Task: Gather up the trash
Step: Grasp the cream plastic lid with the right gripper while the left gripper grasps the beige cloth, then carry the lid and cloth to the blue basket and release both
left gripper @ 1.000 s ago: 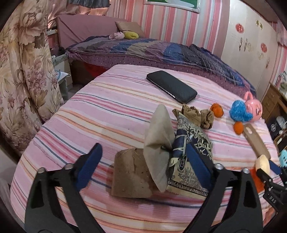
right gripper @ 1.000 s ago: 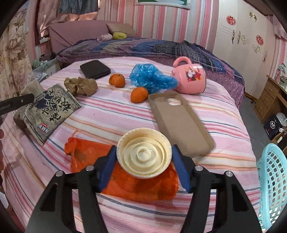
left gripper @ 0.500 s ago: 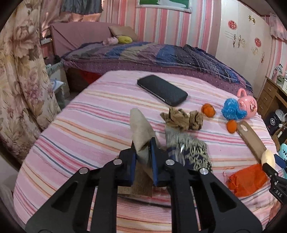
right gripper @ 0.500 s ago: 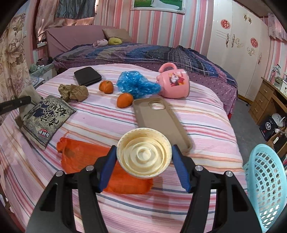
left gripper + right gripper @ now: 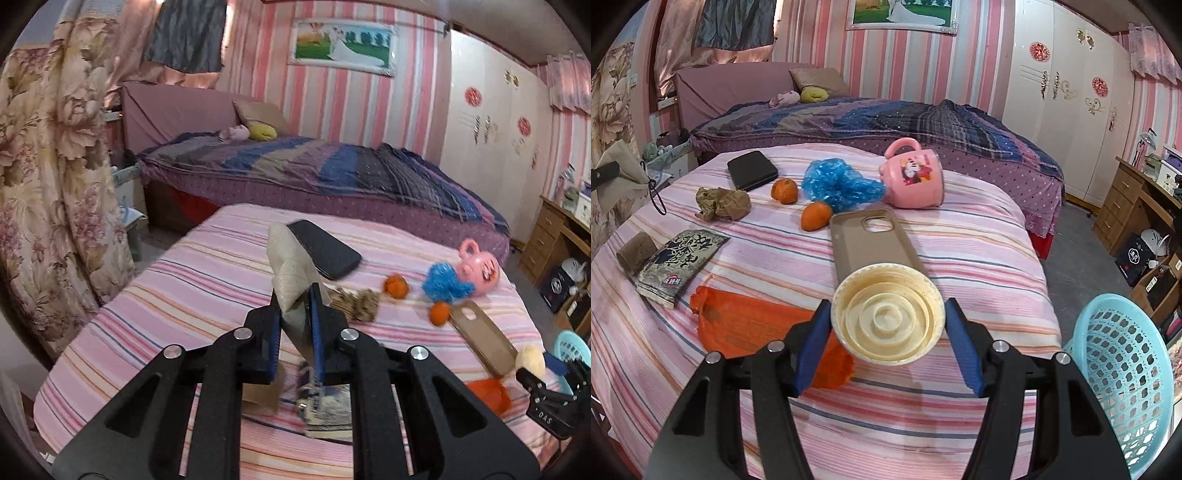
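From my left wrist view, my left claw [image 5: 293, 314] is clamped on 1 beige paper scrap [image 5: 290, 269], held up above the striped tabletop [image 5: 192, 280]. Beyond it lie 1 black wallet [image 5: 325, 249], 1 crumpled brown paper [image 5: 354, 301], 2 oranges [image 5: 396, 285], 1 blue plastic bag [image 5: 445, 282] and 1 pink mug [image 5: 480, 267].

From my right wrist view, my right claw [image 5: 886, 341] grips 1 cream round lid [image 5: 886, 314] by its rim, above 1 orange bag [image 5: 753, 325] lying flat. 1 tan phone case [image 5: 868, 240] sits just behind the lid, 1 printed packet [image 5: 679, 262] to the left, and 1 light-blue basket [image 5: 1119, 373] stands beside the tabletop on the right.
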`<state>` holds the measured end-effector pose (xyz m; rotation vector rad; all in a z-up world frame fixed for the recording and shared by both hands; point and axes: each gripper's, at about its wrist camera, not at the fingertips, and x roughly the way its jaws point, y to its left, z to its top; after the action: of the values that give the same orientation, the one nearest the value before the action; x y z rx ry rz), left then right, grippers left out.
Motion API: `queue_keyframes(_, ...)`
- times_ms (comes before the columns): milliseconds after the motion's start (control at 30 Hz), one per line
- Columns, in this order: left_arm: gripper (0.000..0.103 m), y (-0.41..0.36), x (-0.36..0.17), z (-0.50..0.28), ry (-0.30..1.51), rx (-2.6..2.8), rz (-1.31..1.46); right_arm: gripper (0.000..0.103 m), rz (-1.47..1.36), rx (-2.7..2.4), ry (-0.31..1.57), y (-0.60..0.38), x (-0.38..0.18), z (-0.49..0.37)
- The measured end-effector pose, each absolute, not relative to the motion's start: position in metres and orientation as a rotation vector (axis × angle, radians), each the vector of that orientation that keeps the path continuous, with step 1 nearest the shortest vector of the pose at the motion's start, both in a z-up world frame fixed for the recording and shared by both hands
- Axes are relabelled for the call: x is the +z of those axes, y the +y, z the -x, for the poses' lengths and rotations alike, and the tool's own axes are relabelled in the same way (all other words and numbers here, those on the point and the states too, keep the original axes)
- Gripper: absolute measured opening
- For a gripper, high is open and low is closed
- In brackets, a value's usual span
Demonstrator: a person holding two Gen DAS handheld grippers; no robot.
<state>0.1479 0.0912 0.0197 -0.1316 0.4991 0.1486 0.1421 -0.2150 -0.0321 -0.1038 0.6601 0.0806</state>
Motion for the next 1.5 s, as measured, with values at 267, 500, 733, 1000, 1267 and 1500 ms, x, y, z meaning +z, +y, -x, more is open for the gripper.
queue_keyframes(267, 0.013, 0.045, 0.009, -0.161, 0.552, 0.094, 0.106, 0.061, 0.096, 0.054, 0.649, -0.234, -0.028, -0.138)
queue_keyframes(500, 0.013, -0.003, 0.005, -0.165, 0.568, 0.024, 0.087, 0.061, 0.098, 0.019, 0.646, -0.258, -0.026, -0.133)
queue_keyframes(733, 0.013, -0.042, -0.004, -0.169, 0.600, -0.037, 0.093, 0.061, 0.085, -0.027, 0.637, -0.289, -0.022, -0.126)
queue_keyframes(1000, 0.013, -0.085, -0.015, -0.168, 0.634, -0.093, 0.058, 0.061, 0.061, -0.109, 0.626, -0.350, -0.015, -0.111)
queue_keyframes(1267, 0.013, -0.145, -0.013, -0.153, 0.632, -0.214, 0.026, 0.061, 0.018, -0.236, 0.646, -0.426, -0.020, -0.091)
queue_keyframes(1500, 0.013, -0.205, -0.014, -0.148, 0.646, -0.318, -0.006, 0.061, -0.029, -0.321, 0.655, -0.480, -0.025, -0.080)
